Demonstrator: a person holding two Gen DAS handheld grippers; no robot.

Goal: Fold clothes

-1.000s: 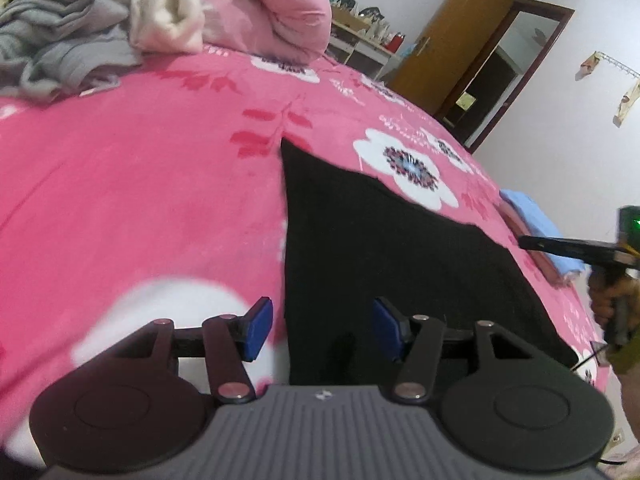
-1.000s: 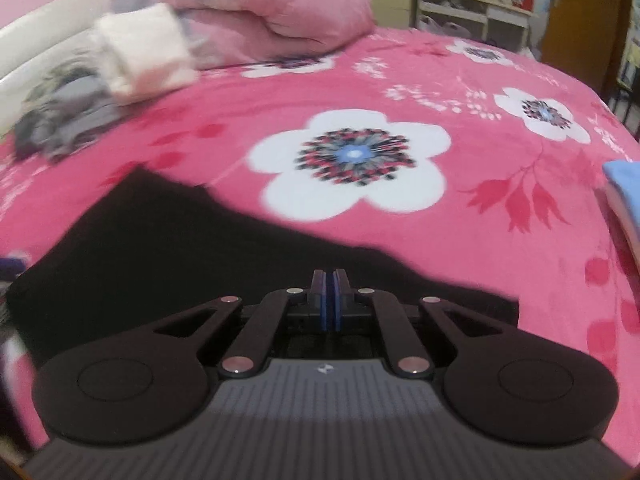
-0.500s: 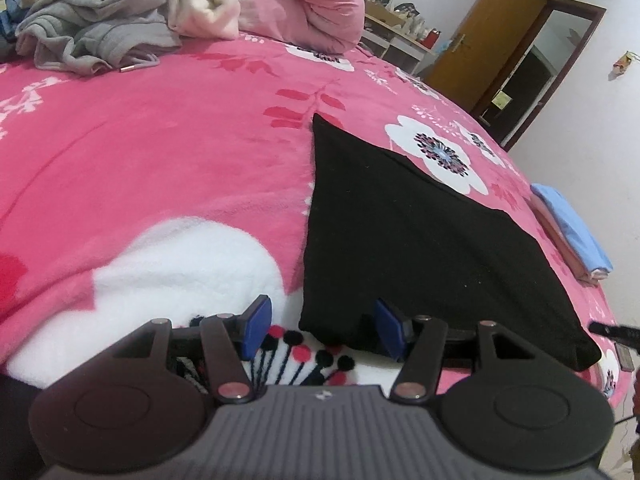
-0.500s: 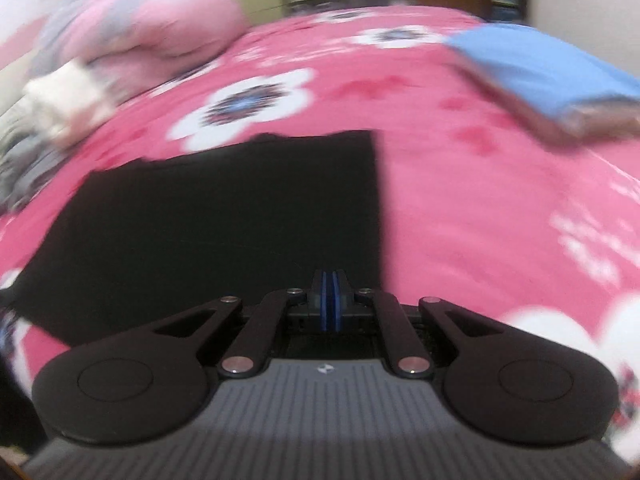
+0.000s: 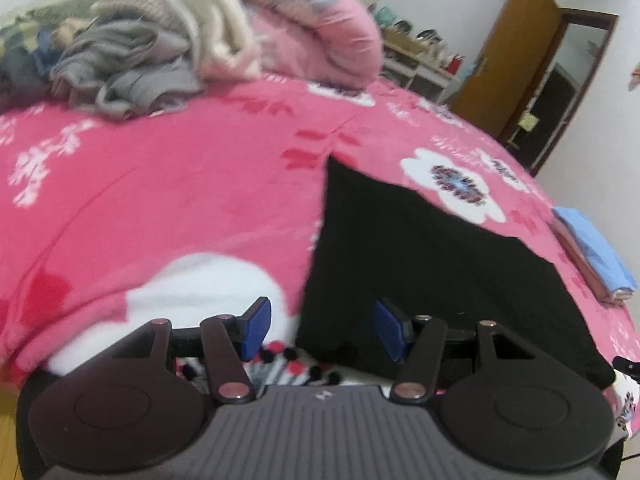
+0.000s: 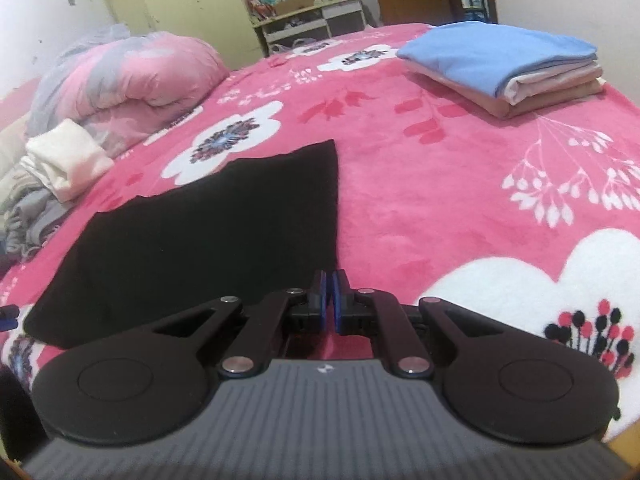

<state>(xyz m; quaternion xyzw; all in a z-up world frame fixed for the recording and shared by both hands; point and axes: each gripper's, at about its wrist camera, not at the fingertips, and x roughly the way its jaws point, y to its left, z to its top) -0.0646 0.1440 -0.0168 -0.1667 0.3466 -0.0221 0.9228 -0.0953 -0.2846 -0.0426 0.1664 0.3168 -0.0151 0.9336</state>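
A black garment (image 5: 432,264) lies spread flat on the pink flowered blanket (image 5: 168,192). My left gripper (image 5: 323,332) hovers open at its near left corner. The corner's edge lies just beyond the blue pads (image 5: 256,330), and nothing is pressed between them. In the right wrist view the same black garment (image 6: 208,232) fills the left middle. My right gripper (image 6: 330,300) is shut just short of its near right corner, with no cloth visible between the pads.
A folded stack with a blue piece on top (image 6: 500,56) sits at the bed's far right, also in the left view (image 5: 592,256). A loose pile of grey and cream clothes (image 5: 140,52) and a rolled pink quilt (image 6: 132,76) lie at the head. A wooden door (image 5: 516,52) stands behind.
My right gripper swung right along the garment's near edge to its right corner, bringing the folded stack into view. My left gripper drew back and tilted up slightly. Both jaws stayed as they were.
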